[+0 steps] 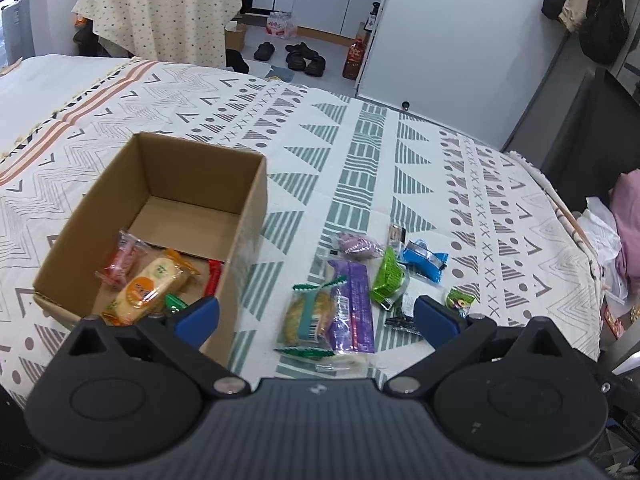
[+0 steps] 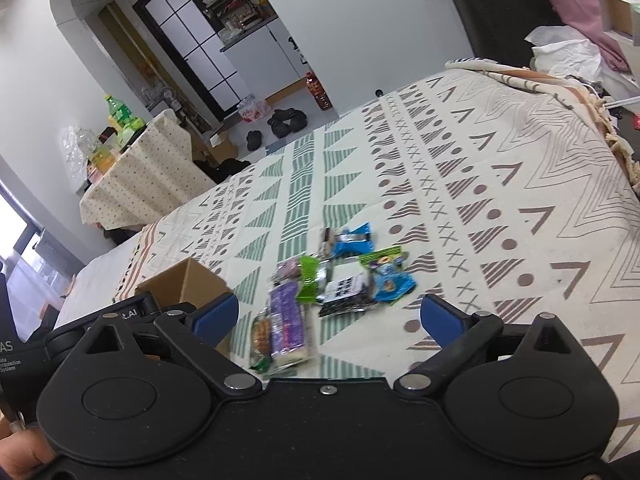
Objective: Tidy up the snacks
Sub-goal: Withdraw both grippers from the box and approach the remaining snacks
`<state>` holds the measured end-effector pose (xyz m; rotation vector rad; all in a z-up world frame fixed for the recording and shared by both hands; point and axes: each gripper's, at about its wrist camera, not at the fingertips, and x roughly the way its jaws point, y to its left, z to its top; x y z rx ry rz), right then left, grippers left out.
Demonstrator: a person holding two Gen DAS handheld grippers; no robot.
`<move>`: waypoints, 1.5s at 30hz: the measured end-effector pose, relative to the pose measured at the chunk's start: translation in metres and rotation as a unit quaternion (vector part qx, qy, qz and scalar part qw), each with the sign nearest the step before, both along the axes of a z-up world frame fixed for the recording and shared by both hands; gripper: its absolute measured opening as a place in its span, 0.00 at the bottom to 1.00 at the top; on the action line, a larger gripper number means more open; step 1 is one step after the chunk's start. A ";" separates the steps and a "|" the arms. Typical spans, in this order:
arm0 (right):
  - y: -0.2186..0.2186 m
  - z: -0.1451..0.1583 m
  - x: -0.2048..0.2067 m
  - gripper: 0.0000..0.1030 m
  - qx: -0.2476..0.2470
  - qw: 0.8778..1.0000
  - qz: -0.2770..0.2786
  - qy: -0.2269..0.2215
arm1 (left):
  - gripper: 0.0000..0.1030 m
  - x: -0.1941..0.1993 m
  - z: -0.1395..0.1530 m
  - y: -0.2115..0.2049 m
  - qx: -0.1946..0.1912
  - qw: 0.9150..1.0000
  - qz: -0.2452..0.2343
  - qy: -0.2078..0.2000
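A brown cardboard box (image 1: 160,208) stands open on the patterned bedspread (image 1: 360,152). Inside it lie an orange-and-yellow pack (image 1: 148,288), a pink pack (image 1: 120,260) and a red one (image 1: 214,276). To its right lies a loose heap: a purple bar (image 1: 354,308), a cookie pack (image 1: 310,316), a green pack (image 1: 388,276) and a blue pack (image 1: 424,260). My left gripper (image 1: 316,316) hovers open over the cookie pack and purple bar, holding nothing. My right gripper (image 2: 330,316) is open too, above the purple bar (image 2: 286,320) and a black-and-white pack (image 2: 346,290), with the box (image 2: 188,284) to its left.
The bed's far edge drops to a floor with shoes (image 1: 304,58) and a bottle (image 1: 354,60). A small table with a dotted cloth (image 1: 168,12) stands beyond. Pink fabric and white bags (image 1: 624,220) pile up at the right edge. A hand (image 2: 20,452) shows at lower left.
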<state>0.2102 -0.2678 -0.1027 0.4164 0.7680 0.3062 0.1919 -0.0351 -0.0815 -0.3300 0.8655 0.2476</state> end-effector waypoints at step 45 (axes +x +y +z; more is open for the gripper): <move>-0.003 -0.108 0.102 0.59 0.026 0.998 0.042 0.042 | 0.55 0.067 -0.091 -0.006 0.013 0.995 0.033 0.093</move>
